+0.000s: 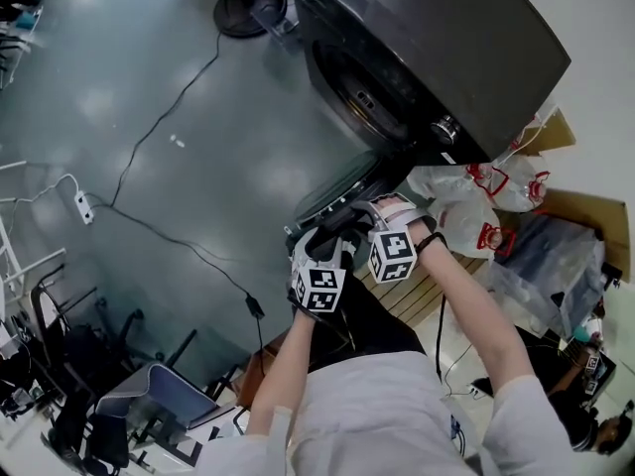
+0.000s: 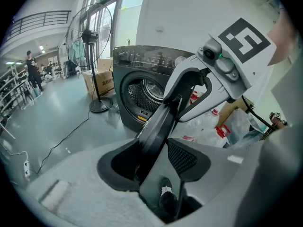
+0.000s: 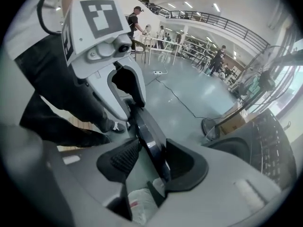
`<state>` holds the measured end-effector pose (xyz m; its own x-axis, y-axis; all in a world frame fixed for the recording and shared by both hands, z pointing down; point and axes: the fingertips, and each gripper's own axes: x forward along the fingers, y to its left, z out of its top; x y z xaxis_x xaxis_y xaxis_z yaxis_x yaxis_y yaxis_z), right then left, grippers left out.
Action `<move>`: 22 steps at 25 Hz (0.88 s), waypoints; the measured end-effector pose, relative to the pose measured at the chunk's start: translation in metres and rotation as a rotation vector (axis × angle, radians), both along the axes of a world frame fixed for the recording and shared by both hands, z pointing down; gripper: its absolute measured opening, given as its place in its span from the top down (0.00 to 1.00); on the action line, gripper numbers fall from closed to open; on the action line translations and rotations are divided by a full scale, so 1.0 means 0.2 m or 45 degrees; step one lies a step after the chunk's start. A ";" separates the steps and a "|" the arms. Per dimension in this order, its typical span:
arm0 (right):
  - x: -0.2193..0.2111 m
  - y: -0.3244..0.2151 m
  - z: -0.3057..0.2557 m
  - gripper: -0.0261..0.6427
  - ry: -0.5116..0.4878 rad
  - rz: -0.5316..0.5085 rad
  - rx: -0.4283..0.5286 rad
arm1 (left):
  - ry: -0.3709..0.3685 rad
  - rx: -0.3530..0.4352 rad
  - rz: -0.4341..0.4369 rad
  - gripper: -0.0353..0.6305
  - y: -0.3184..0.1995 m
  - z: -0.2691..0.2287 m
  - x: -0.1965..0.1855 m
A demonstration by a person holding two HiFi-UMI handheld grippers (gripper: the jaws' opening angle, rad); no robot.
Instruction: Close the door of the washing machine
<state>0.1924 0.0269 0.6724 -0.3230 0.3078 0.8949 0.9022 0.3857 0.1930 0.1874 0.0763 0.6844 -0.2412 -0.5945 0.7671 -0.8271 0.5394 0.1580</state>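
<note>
A dark front-loading washing machine (image 1: 446,48) stands at the upper right, its round drum opening (image 1: 357,92) uncovered. Its door (image 1: 327,201) is swung out toward me. Both grippers sit on the door's free rim. In the left gripper view the door (image 2: 158,124) runs edge-on between my left gripper's (image 2: 151,152) jaws, close to the left pad, with a gap at the meshed right pad (image 2: 184,157). In the right gripper view the door (image 3: 147,129) lies against the right pad of my right gripper (image 3: 150,156), with a gap on the other side. Each gripper sees the other on the rim.
A floor fan (image 1: 243,8) stands left of the machine, and its cable (image 1: 159,117) runs across the grey floor to a power strip (image 1: 84,206). White plastic bags (image 1: 476,201) and cardboard boxes lie on the machine's right. Chairs (image 1: 149,395) crowd the lower left.
</note>
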 end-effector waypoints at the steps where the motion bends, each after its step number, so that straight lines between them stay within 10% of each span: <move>1: -0.02 0.00 0.00 0.69 0.006 0.010 -0.003 | -0.006 0.003 0.003 0.66 0.00 0.01 -0.02; 22: -0.43 -0.01 0.03 0.69 0.053 0.338 -0.087 | -0.095 0.045 0.258 0.63 -0.04 0.02 -0.52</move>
